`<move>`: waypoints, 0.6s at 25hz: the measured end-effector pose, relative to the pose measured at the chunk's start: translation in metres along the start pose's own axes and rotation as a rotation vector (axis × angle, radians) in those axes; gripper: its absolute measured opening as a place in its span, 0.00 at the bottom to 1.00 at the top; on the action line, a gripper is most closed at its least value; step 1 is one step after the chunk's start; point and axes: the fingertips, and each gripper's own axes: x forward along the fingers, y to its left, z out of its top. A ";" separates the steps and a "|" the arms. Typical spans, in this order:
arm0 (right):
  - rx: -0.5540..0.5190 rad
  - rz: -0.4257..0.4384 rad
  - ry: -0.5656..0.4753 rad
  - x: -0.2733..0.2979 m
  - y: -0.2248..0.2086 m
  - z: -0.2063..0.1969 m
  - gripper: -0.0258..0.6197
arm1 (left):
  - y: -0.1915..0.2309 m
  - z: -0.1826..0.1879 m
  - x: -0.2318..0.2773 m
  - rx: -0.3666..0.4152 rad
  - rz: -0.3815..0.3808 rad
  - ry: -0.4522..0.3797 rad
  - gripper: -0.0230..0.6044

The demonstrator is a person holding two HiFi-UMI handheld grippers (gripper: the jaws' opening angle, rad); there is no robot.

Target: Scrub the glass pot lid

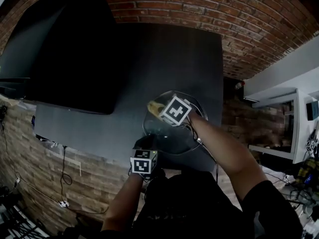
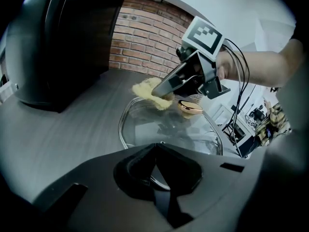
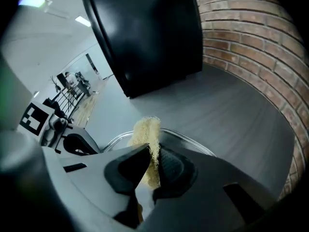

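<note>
At the left of the dark counter, a big black appliance is standing before the brick wall, well apart from the work. Nearer the front edge, the left gripper is pinching the near rim of the glass pot lid. Its 2 jaws are clenched on the metal-edged glass and are steadying the lid, which is lying dome up on the counter.

Moving right, the gold knob is sitting at the lid's middle. Just beside it, the right gripper is reaching across from the right. Its jaws are squeezing a yellow scrubbing pad, and the pad's free end is touching the glass at the far-left part of the lid, close to the rim.

As for progress, the scrubbing is looking under way rather than finished: lid held, pad gripped and on the glass, 1 patch being worked. No foam or water is showing. The dim, reflective glass makes it hard to tell, so possibly some of it is already clean. By my reading, the area round the knob, the right half and the near rim by the left gripper are all waiting for the pad. The underside is not showing at all.
</note>
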 end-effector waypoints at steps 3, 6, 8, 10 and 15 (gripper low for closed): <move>-0.050 0.055 0.047 0.018 0.012 0.003 0.12 | 0.001 0.001 0.002 -0.002 -0.002 -0.003 0.09; -0.040 0.077 0.074 0.024 0.013 0.000 0.12 | 0.002 -0.001 0.001 -0.013 -0.003 0.004 0.09; -0.017 0.084 0.072 0.025 0.011 -0.001 0.12 | 0.002 -0.002 0.001 -0.015 -0.005 0.003 0.09; 0.013 0.074 0.068 0.023 0.006 -0.003 0.12 | 0.003 -0.002 0.000 -0.016 -0.006 0.001 0.09; 0.085 -0.028 0.064 0.008 -0.032 -0.020 0.12 | 0.005 -0.005 0.000 -0.023 0.005 0.010 0.09</move>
